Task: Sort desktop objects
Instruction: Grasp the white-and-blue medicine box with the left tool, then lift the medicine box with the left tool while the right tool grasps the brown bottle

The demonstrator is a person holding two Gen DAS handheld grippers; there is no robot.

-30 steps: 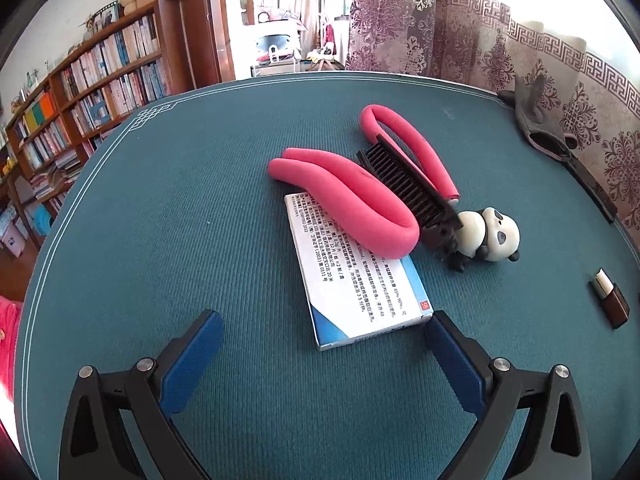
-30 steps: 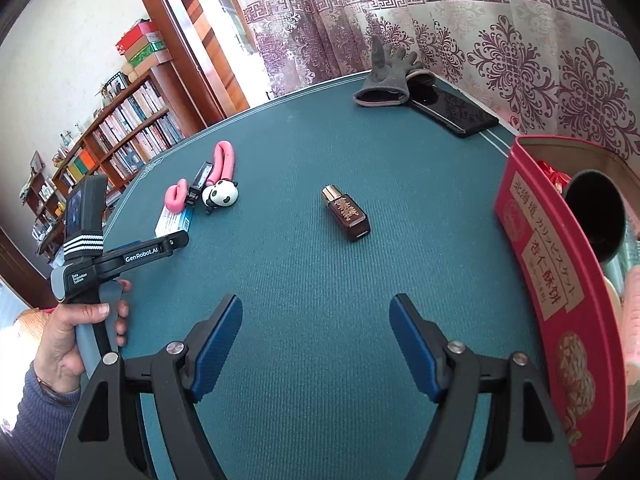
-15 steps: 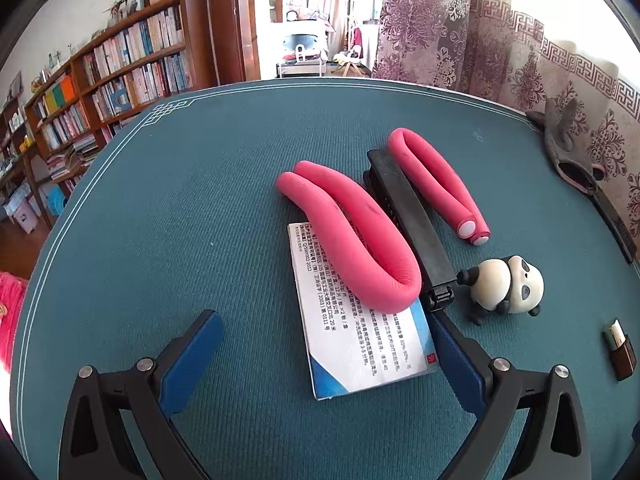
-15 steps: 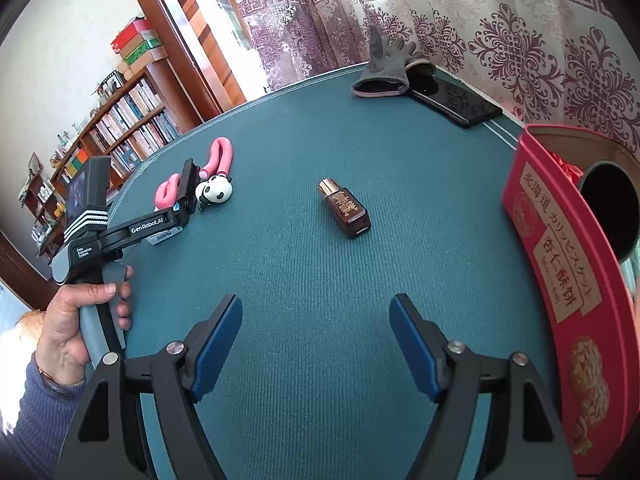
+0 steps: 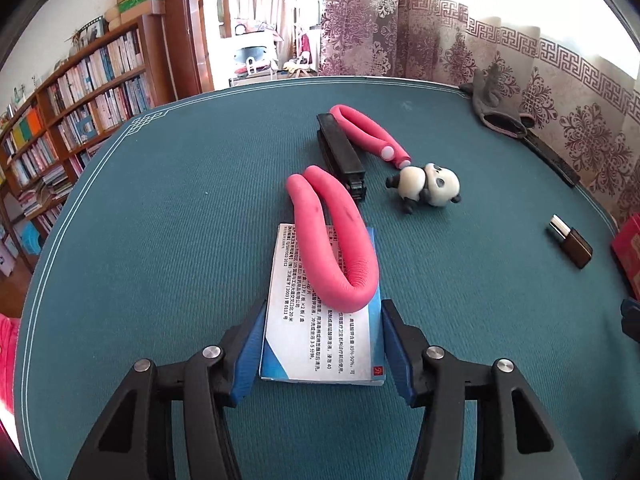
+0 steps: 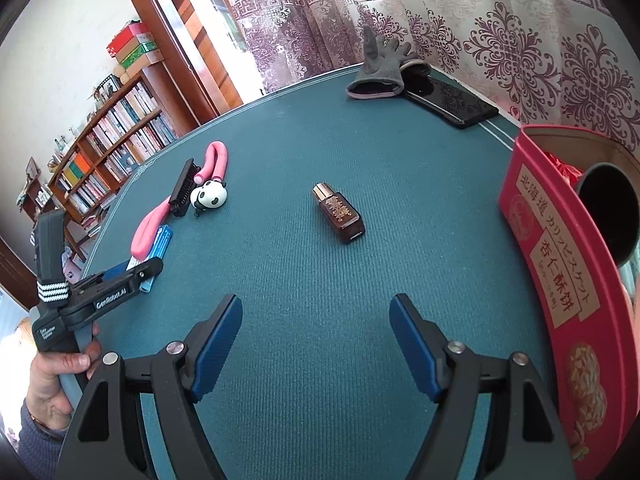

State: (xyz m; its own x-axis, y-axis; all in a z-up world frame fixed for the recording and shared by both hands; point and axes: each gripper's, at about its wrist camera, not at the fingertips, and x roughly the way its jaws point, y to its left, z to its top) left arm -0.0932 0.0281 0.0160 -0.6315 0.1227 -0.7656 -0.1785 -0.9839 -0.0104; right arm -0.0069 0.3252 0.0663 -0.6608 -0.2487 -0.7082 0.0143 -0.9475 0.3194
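Observation:
A white and blue medicine box (image 5: pixel 320 344) lies flat on the green table (image 5: pixel 160 240), with a bent pink foam roller (image 5: pixel 340 248) resting on its far half. My left gripper (image 5: pixel 324 308) is closing on the box; its blue pads (image 5: pixel 252 344) meet the box's two long sides. In the right wrist view the left gripper (image 6: pixel 152 270) sits low at the box (image 6: pixel 160 240). My right gripper (image 6: pixel 316 304) hangs open over bare cloth, short of a brown bottle (image 6: pixel 340 214).
Beyond the box lie a black comb (image 5: pixel 340 152), a second pink roller (image 5: pixel 372 136) and a panda figure (image 5: pixel 428 188). A grey glove (image 6: pixel 380 68) and a dark phone (image 6: pixel 448 102) lie at the far edge. A red tin (image 6: pixel 560 264) stands at the right.
My left gripper has moved forward over the box and its jaws have narrowed from wide open onto the box's sides. The right gripper has stayed put and open.

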